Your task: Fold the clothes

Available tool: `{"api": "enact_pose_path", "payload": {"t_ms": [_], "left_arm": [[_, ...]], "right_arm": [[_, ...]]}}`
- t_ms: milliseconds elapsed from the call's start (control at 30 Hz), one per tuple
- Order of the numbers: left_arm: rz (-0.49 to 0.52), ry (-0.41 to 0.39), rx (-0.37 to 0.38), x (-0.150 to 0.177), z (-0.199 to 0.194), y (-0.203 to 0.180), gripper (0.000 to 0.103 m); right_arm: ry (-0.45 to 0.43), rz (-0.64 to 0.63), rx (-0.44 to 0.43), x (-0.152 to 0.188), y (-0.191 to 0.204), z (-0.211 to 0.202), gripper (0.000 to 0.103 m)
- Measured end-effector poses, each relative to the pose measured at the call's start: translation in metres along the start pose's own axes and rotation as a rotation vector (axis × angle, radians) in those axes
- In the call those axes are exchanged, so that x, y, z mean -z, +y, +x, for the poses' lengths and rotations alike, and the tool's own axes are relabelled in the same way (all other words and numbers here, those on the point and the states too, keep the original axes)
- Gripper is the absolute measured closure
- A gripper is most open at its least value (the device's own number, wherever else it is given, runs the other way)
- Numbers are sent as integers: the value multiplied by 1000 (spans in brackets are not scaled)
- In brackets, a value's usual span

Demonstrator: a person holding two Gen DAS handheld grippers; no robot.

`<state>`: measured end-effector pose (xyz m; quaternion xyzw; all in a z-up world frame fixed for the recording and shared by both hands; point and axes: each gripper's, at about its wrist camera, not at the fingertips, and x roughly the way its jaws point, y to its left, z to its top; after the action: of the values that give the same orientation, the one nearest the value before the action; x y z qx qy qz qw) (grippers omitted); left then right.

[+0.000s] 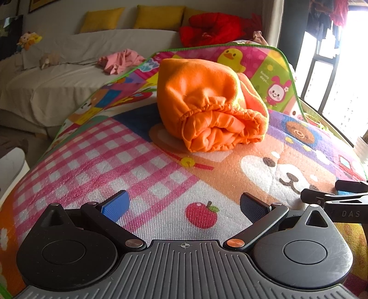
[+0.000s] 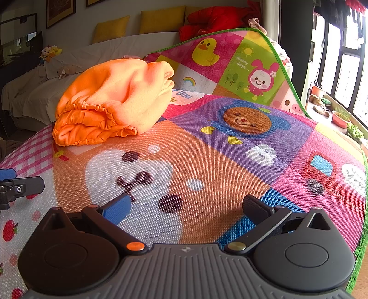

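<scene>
Bedroom-type setting; work surface was a cartoon-print play mat (image 1: 142, 161), far edge curled up w/ duck and bunny panels. Noted L to R.

Left wrist view: bed w/ pale sheet (image 1: 57, 76) sat at approx. 10 o'clock, soft toy (image 1: 28, 40) at its far left end, pink garment (image 1: 119, 61) crumpled on it nearer the mat. Yellow cushions (image 1: 158, 17) at 12 o'clock, red bundle (image 1: 211, 28) just right of them. Orange garment (image 1: 207, 103) lay on the mat at 12 o'clock from the left gripper (image 1: 184, 205), bunched into a rough roll, elasticated gathered hem facing the camera. Garment well apart from the fingers. Left gripper: jaws spread wide, nothing between them, blue pad (image 1: 116, 205) on one finger, dark pad on the other; apple print on the mat showed in the gap. Right gripper's tip (image 1: 333, 199) entered at 3 o'clock. Window (image 1: 333, 76) at 2 o'clock, strongly backlit.

Right wrist view: left gripper's tip (image 2: 13, 186) visible at 9 o'clock. Orange garment (image 2: 110, 101) at approx. 11 o'clock, resting on the mat (image 2: 230, 161) beside the bear-face print. Right gripper (image 2: 186, 208): jaws also wide apart, empty, not touching the garment. Potted plants (image 2: 342, 118) on the sill at 3 o'clock.
</scene>
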<state>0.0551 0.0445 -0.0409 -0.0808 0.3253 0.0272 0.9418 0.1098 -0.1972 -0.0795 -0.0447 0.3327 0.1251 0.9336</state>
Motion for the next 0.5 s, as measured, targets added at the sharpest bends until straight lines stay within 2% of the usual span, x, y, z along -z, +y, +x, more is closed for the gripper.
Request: {"api": "enact_pose_path", "payload": {"t_ms": [500], "left_arm": [[11, 3, -7, 0, 1, -1, 0]], "right_arm": [[0, -1, 2, 0, 1, -1, 0]]}}
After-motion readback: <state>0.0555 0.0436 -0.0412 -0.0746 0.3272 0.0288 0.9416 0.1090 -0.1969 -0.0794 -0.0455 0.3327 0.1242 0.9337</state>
